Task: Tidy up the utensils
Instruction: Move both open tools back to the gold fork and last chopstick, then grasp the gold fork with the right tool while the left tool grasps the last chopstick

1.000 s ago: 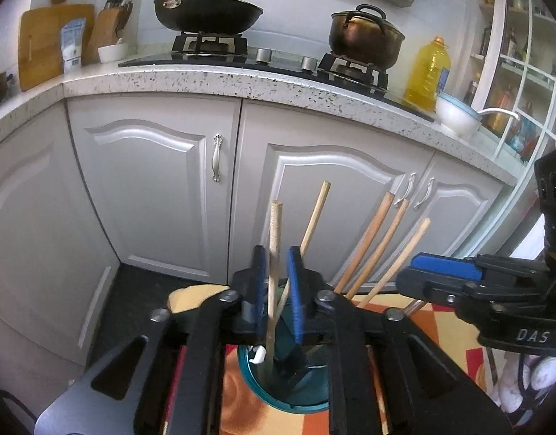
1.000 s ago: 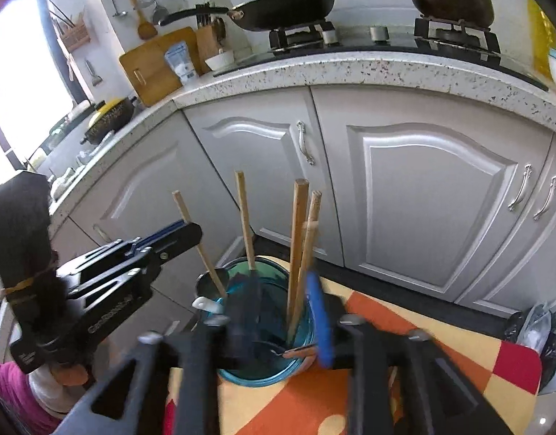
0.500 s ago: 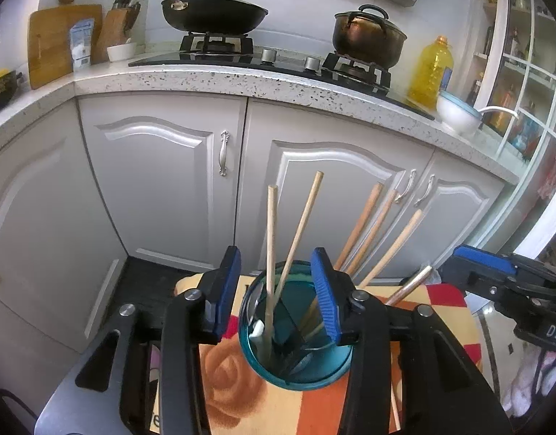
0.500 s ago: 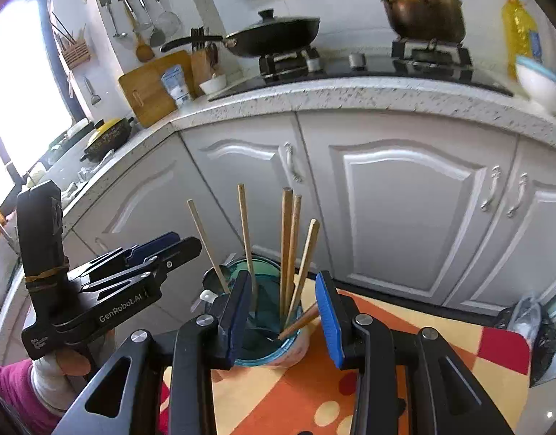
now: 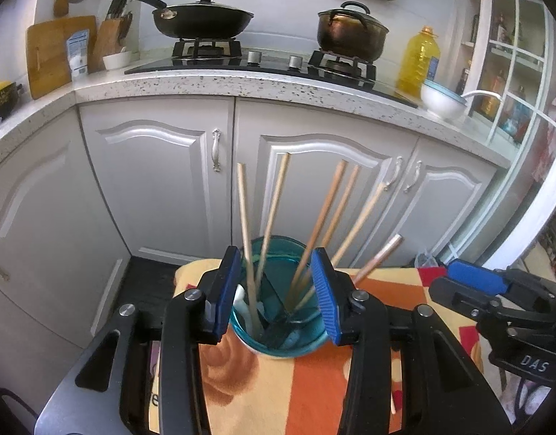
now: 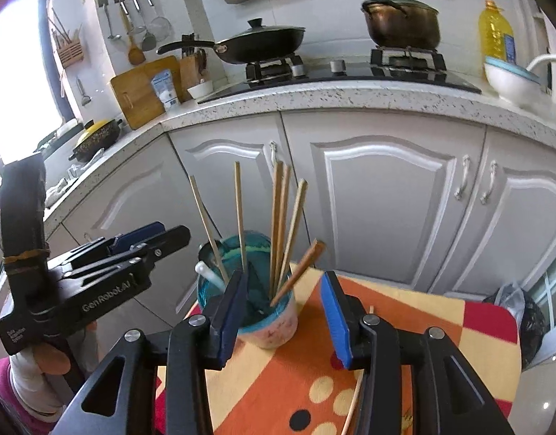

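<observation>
Six chopsticks (image 5: 325, 214) and a white spoon (image 6: 209, 274) stand in the blue cup (image 5: 278, 340) on the cloth (image 6: 415, 311); one stick (image 6: 354, 407) lies near right. Left gripper (image 5: 277, 291) and right gripper (image 6: 284, 313) fingers open, empty

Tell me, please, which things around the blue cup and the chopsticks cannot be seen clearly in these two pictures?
- Chopsticks: their lower ends, left wrist view, are blurred behind the blue cup wall and the left gripper.
- White utensil: right wrist view, mostly hidden inside the cup; its kind is unclear.
- Thin stick on the cloth: right wrist view, partly covered by the right gripper.
- Cloth: bottom edge cuts it off in both views.
</observation>
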### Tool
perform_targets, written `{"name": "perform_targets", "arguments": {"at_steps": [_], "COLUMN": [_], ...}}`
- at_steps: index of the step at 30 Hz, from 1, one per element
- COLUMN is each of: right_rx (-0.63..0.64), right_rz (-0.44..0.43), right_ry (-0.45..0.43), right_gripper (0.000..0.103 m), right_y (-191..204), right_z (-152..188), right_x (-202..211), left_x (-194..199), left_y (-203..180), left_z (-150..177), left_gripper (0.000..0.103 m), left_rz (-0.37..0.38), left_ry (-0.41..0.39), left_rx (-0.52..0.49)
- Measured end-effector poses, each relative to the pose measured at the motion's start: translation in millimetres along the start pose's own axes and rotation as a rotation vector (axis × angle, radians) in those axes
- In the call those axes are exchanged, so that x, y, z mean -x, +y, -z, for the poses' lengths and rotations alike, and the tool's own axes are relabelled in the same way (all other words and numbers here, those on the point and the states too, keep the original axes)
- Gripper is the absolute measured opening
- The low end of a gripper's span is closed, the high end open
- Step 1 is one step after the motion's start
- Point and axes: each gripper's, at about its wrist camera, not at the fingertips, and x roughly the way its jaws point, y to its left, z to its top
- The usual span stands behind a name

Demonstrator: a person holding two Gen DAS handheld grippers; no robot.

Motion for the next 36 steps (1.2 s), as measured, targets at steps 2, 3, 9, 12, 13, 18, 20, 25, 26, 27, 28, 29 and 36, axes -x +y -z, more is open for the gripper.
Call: {"name": "perform_targets", "arguments": {"at_steps": [2, 3, 9, 12, 13, 18, 20, 25, 26, 27, 28, 29, 36], "right_rx": [-0.008, -0.01, -0.056, -0.09, -0.105, -0.18, -0.211, -0.271, -0.28, -0.288, -0.294, -0.296, -0.23], "right_rz": [0.009, 0.016, 0.06, 0.088, 0.102, 0.158, 0.169, 0.187, 0.186, 0.184, 0.183, 0.183, 0.194], "right_ry": [0.007, 0.011, 0.046, 0.083, 0.101, 0.206, 0.248, 0.331, 0.335, 0.339, 0.34, 0.34, 0.309], "right_gripper": [0.041, 0.041, 0.042, 0.042, 0.043, 0.043, 0.043, 0.043, 0.043, 0.043, 0.043, 0.043, 0.043], "right_y": [-5.0, -6.9, -34.0, -56.5, -65.8, -108.5, -121.8, -146.3, -150.8, -154.4, -157.9, -159.1, -151.9], "right_z": [5.9, 9.1, 35.9, 54.1, 62.3, 106.5, 125.8, 165.4, 170.6, 174.7, 177.2, 179.1, 170.6], "right_x": [3.3, 4.8, 17.1, 20.3, 20.0, 6.2, -1.6, -26.6, -30.2, -34.4, -37.7, -39.8, -60.1], "left_x": [3.2, 4.8, 11.3, 9.0, 7.0, -9.7, -19.3, -46.5, -51.8, -58.3, -63.7, -70.9, -124.3], "left_y": [-5.1, -7.3, -26.8, -36.9, -41.2, -63.8, -73.3, -97.0, -101.4, -105.9, -109.3, -113.2, -121.1], "left_z": [3.3, 4.8, 17.7, 28.6, 33.6, 58.1, 68.1, 91.6, 95.5, 99.6, 102.6, 106.1, 112.5], "left_gripper": [0.039, 0.039, 0.04, 0.04, 0.04, 0.04, 0.04, 0.04, 0.04, 0.04, 0.04, 0.04, 0.039], "left_rz": [0.012, 0.016, 0.076, 0.108, 0.12, 0.166, 0.174, 0.194, 0.197, 0.2, 0.202, 0.205, 0.168], "left_ry": [0.003, 0.003, 0.028, 0.057, 0.071, 0.15, 0.182, 0.274, 0.29, 0.308, 0.32, 0.337, 0.412], "left_rx": [-0.007, -0.009, -0.033, -0.045, -0.052, -0.087, -0.105, -0.139, -0.146, -0.151, -0.151, -0.147, -0.061]}}
